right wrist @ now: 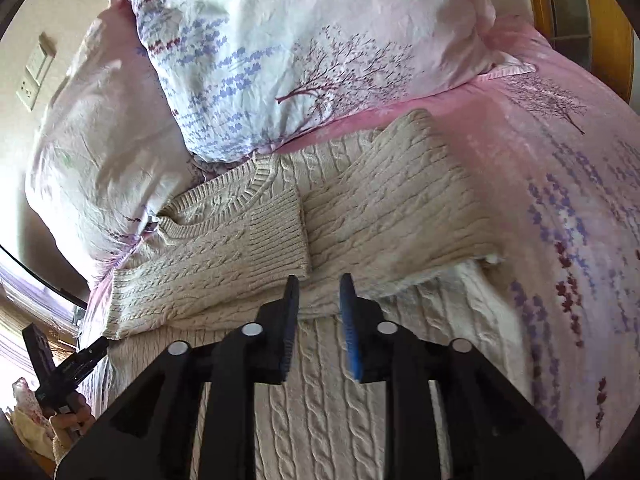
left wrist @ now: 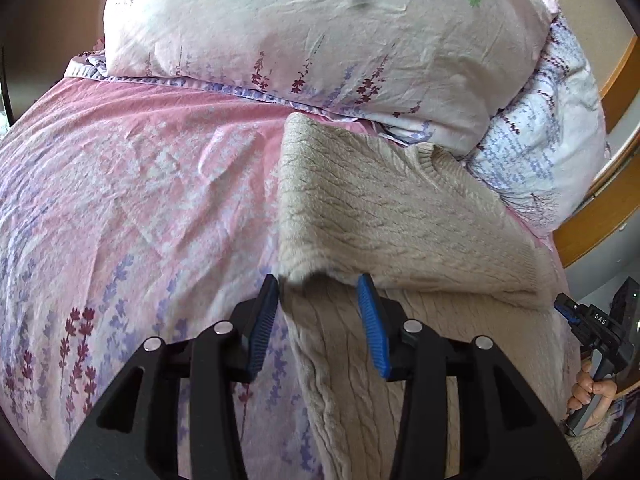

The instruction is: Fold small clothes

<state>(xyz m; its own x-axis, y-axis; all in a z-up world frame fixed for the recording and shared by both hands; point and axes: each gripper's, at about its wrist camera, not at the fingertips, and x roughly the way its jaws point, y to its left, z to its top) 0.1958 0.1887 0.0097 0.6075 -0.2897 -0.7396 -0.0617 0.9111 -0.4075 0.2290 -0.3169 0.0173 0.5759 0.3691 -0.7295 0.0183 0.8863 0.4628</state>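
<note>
On the bed, up against the pillows (left wrist: pixel 312 32), there's a beige cable-knit sweater (left wrist: pixel 400 216) lying on a pink floral sheet (left wrist: pixel 132 168), sides already folded in over the body. The left gripper (left wrist: pixel 320 284) sits right at the folded edge, jaws apart, with a bit of knit between the blue pads (left wrist: pixel 370 304), but they don't look to be pinching it. The right gripper (right wrist: pixel 320 284) hovers over the middle of the sweater, jaws apart, nothing in them. Only the right view shows the ribbed neckline (right wrist: pixel 260 182), the folded-in sleeve cuff (right wrist: pixel 280 232) and a wall socket (right wrist: pixel 34 76); only the left one shows the wooden bed frame (left wrist: pixel 592 224). No containers anywhere.
</note>
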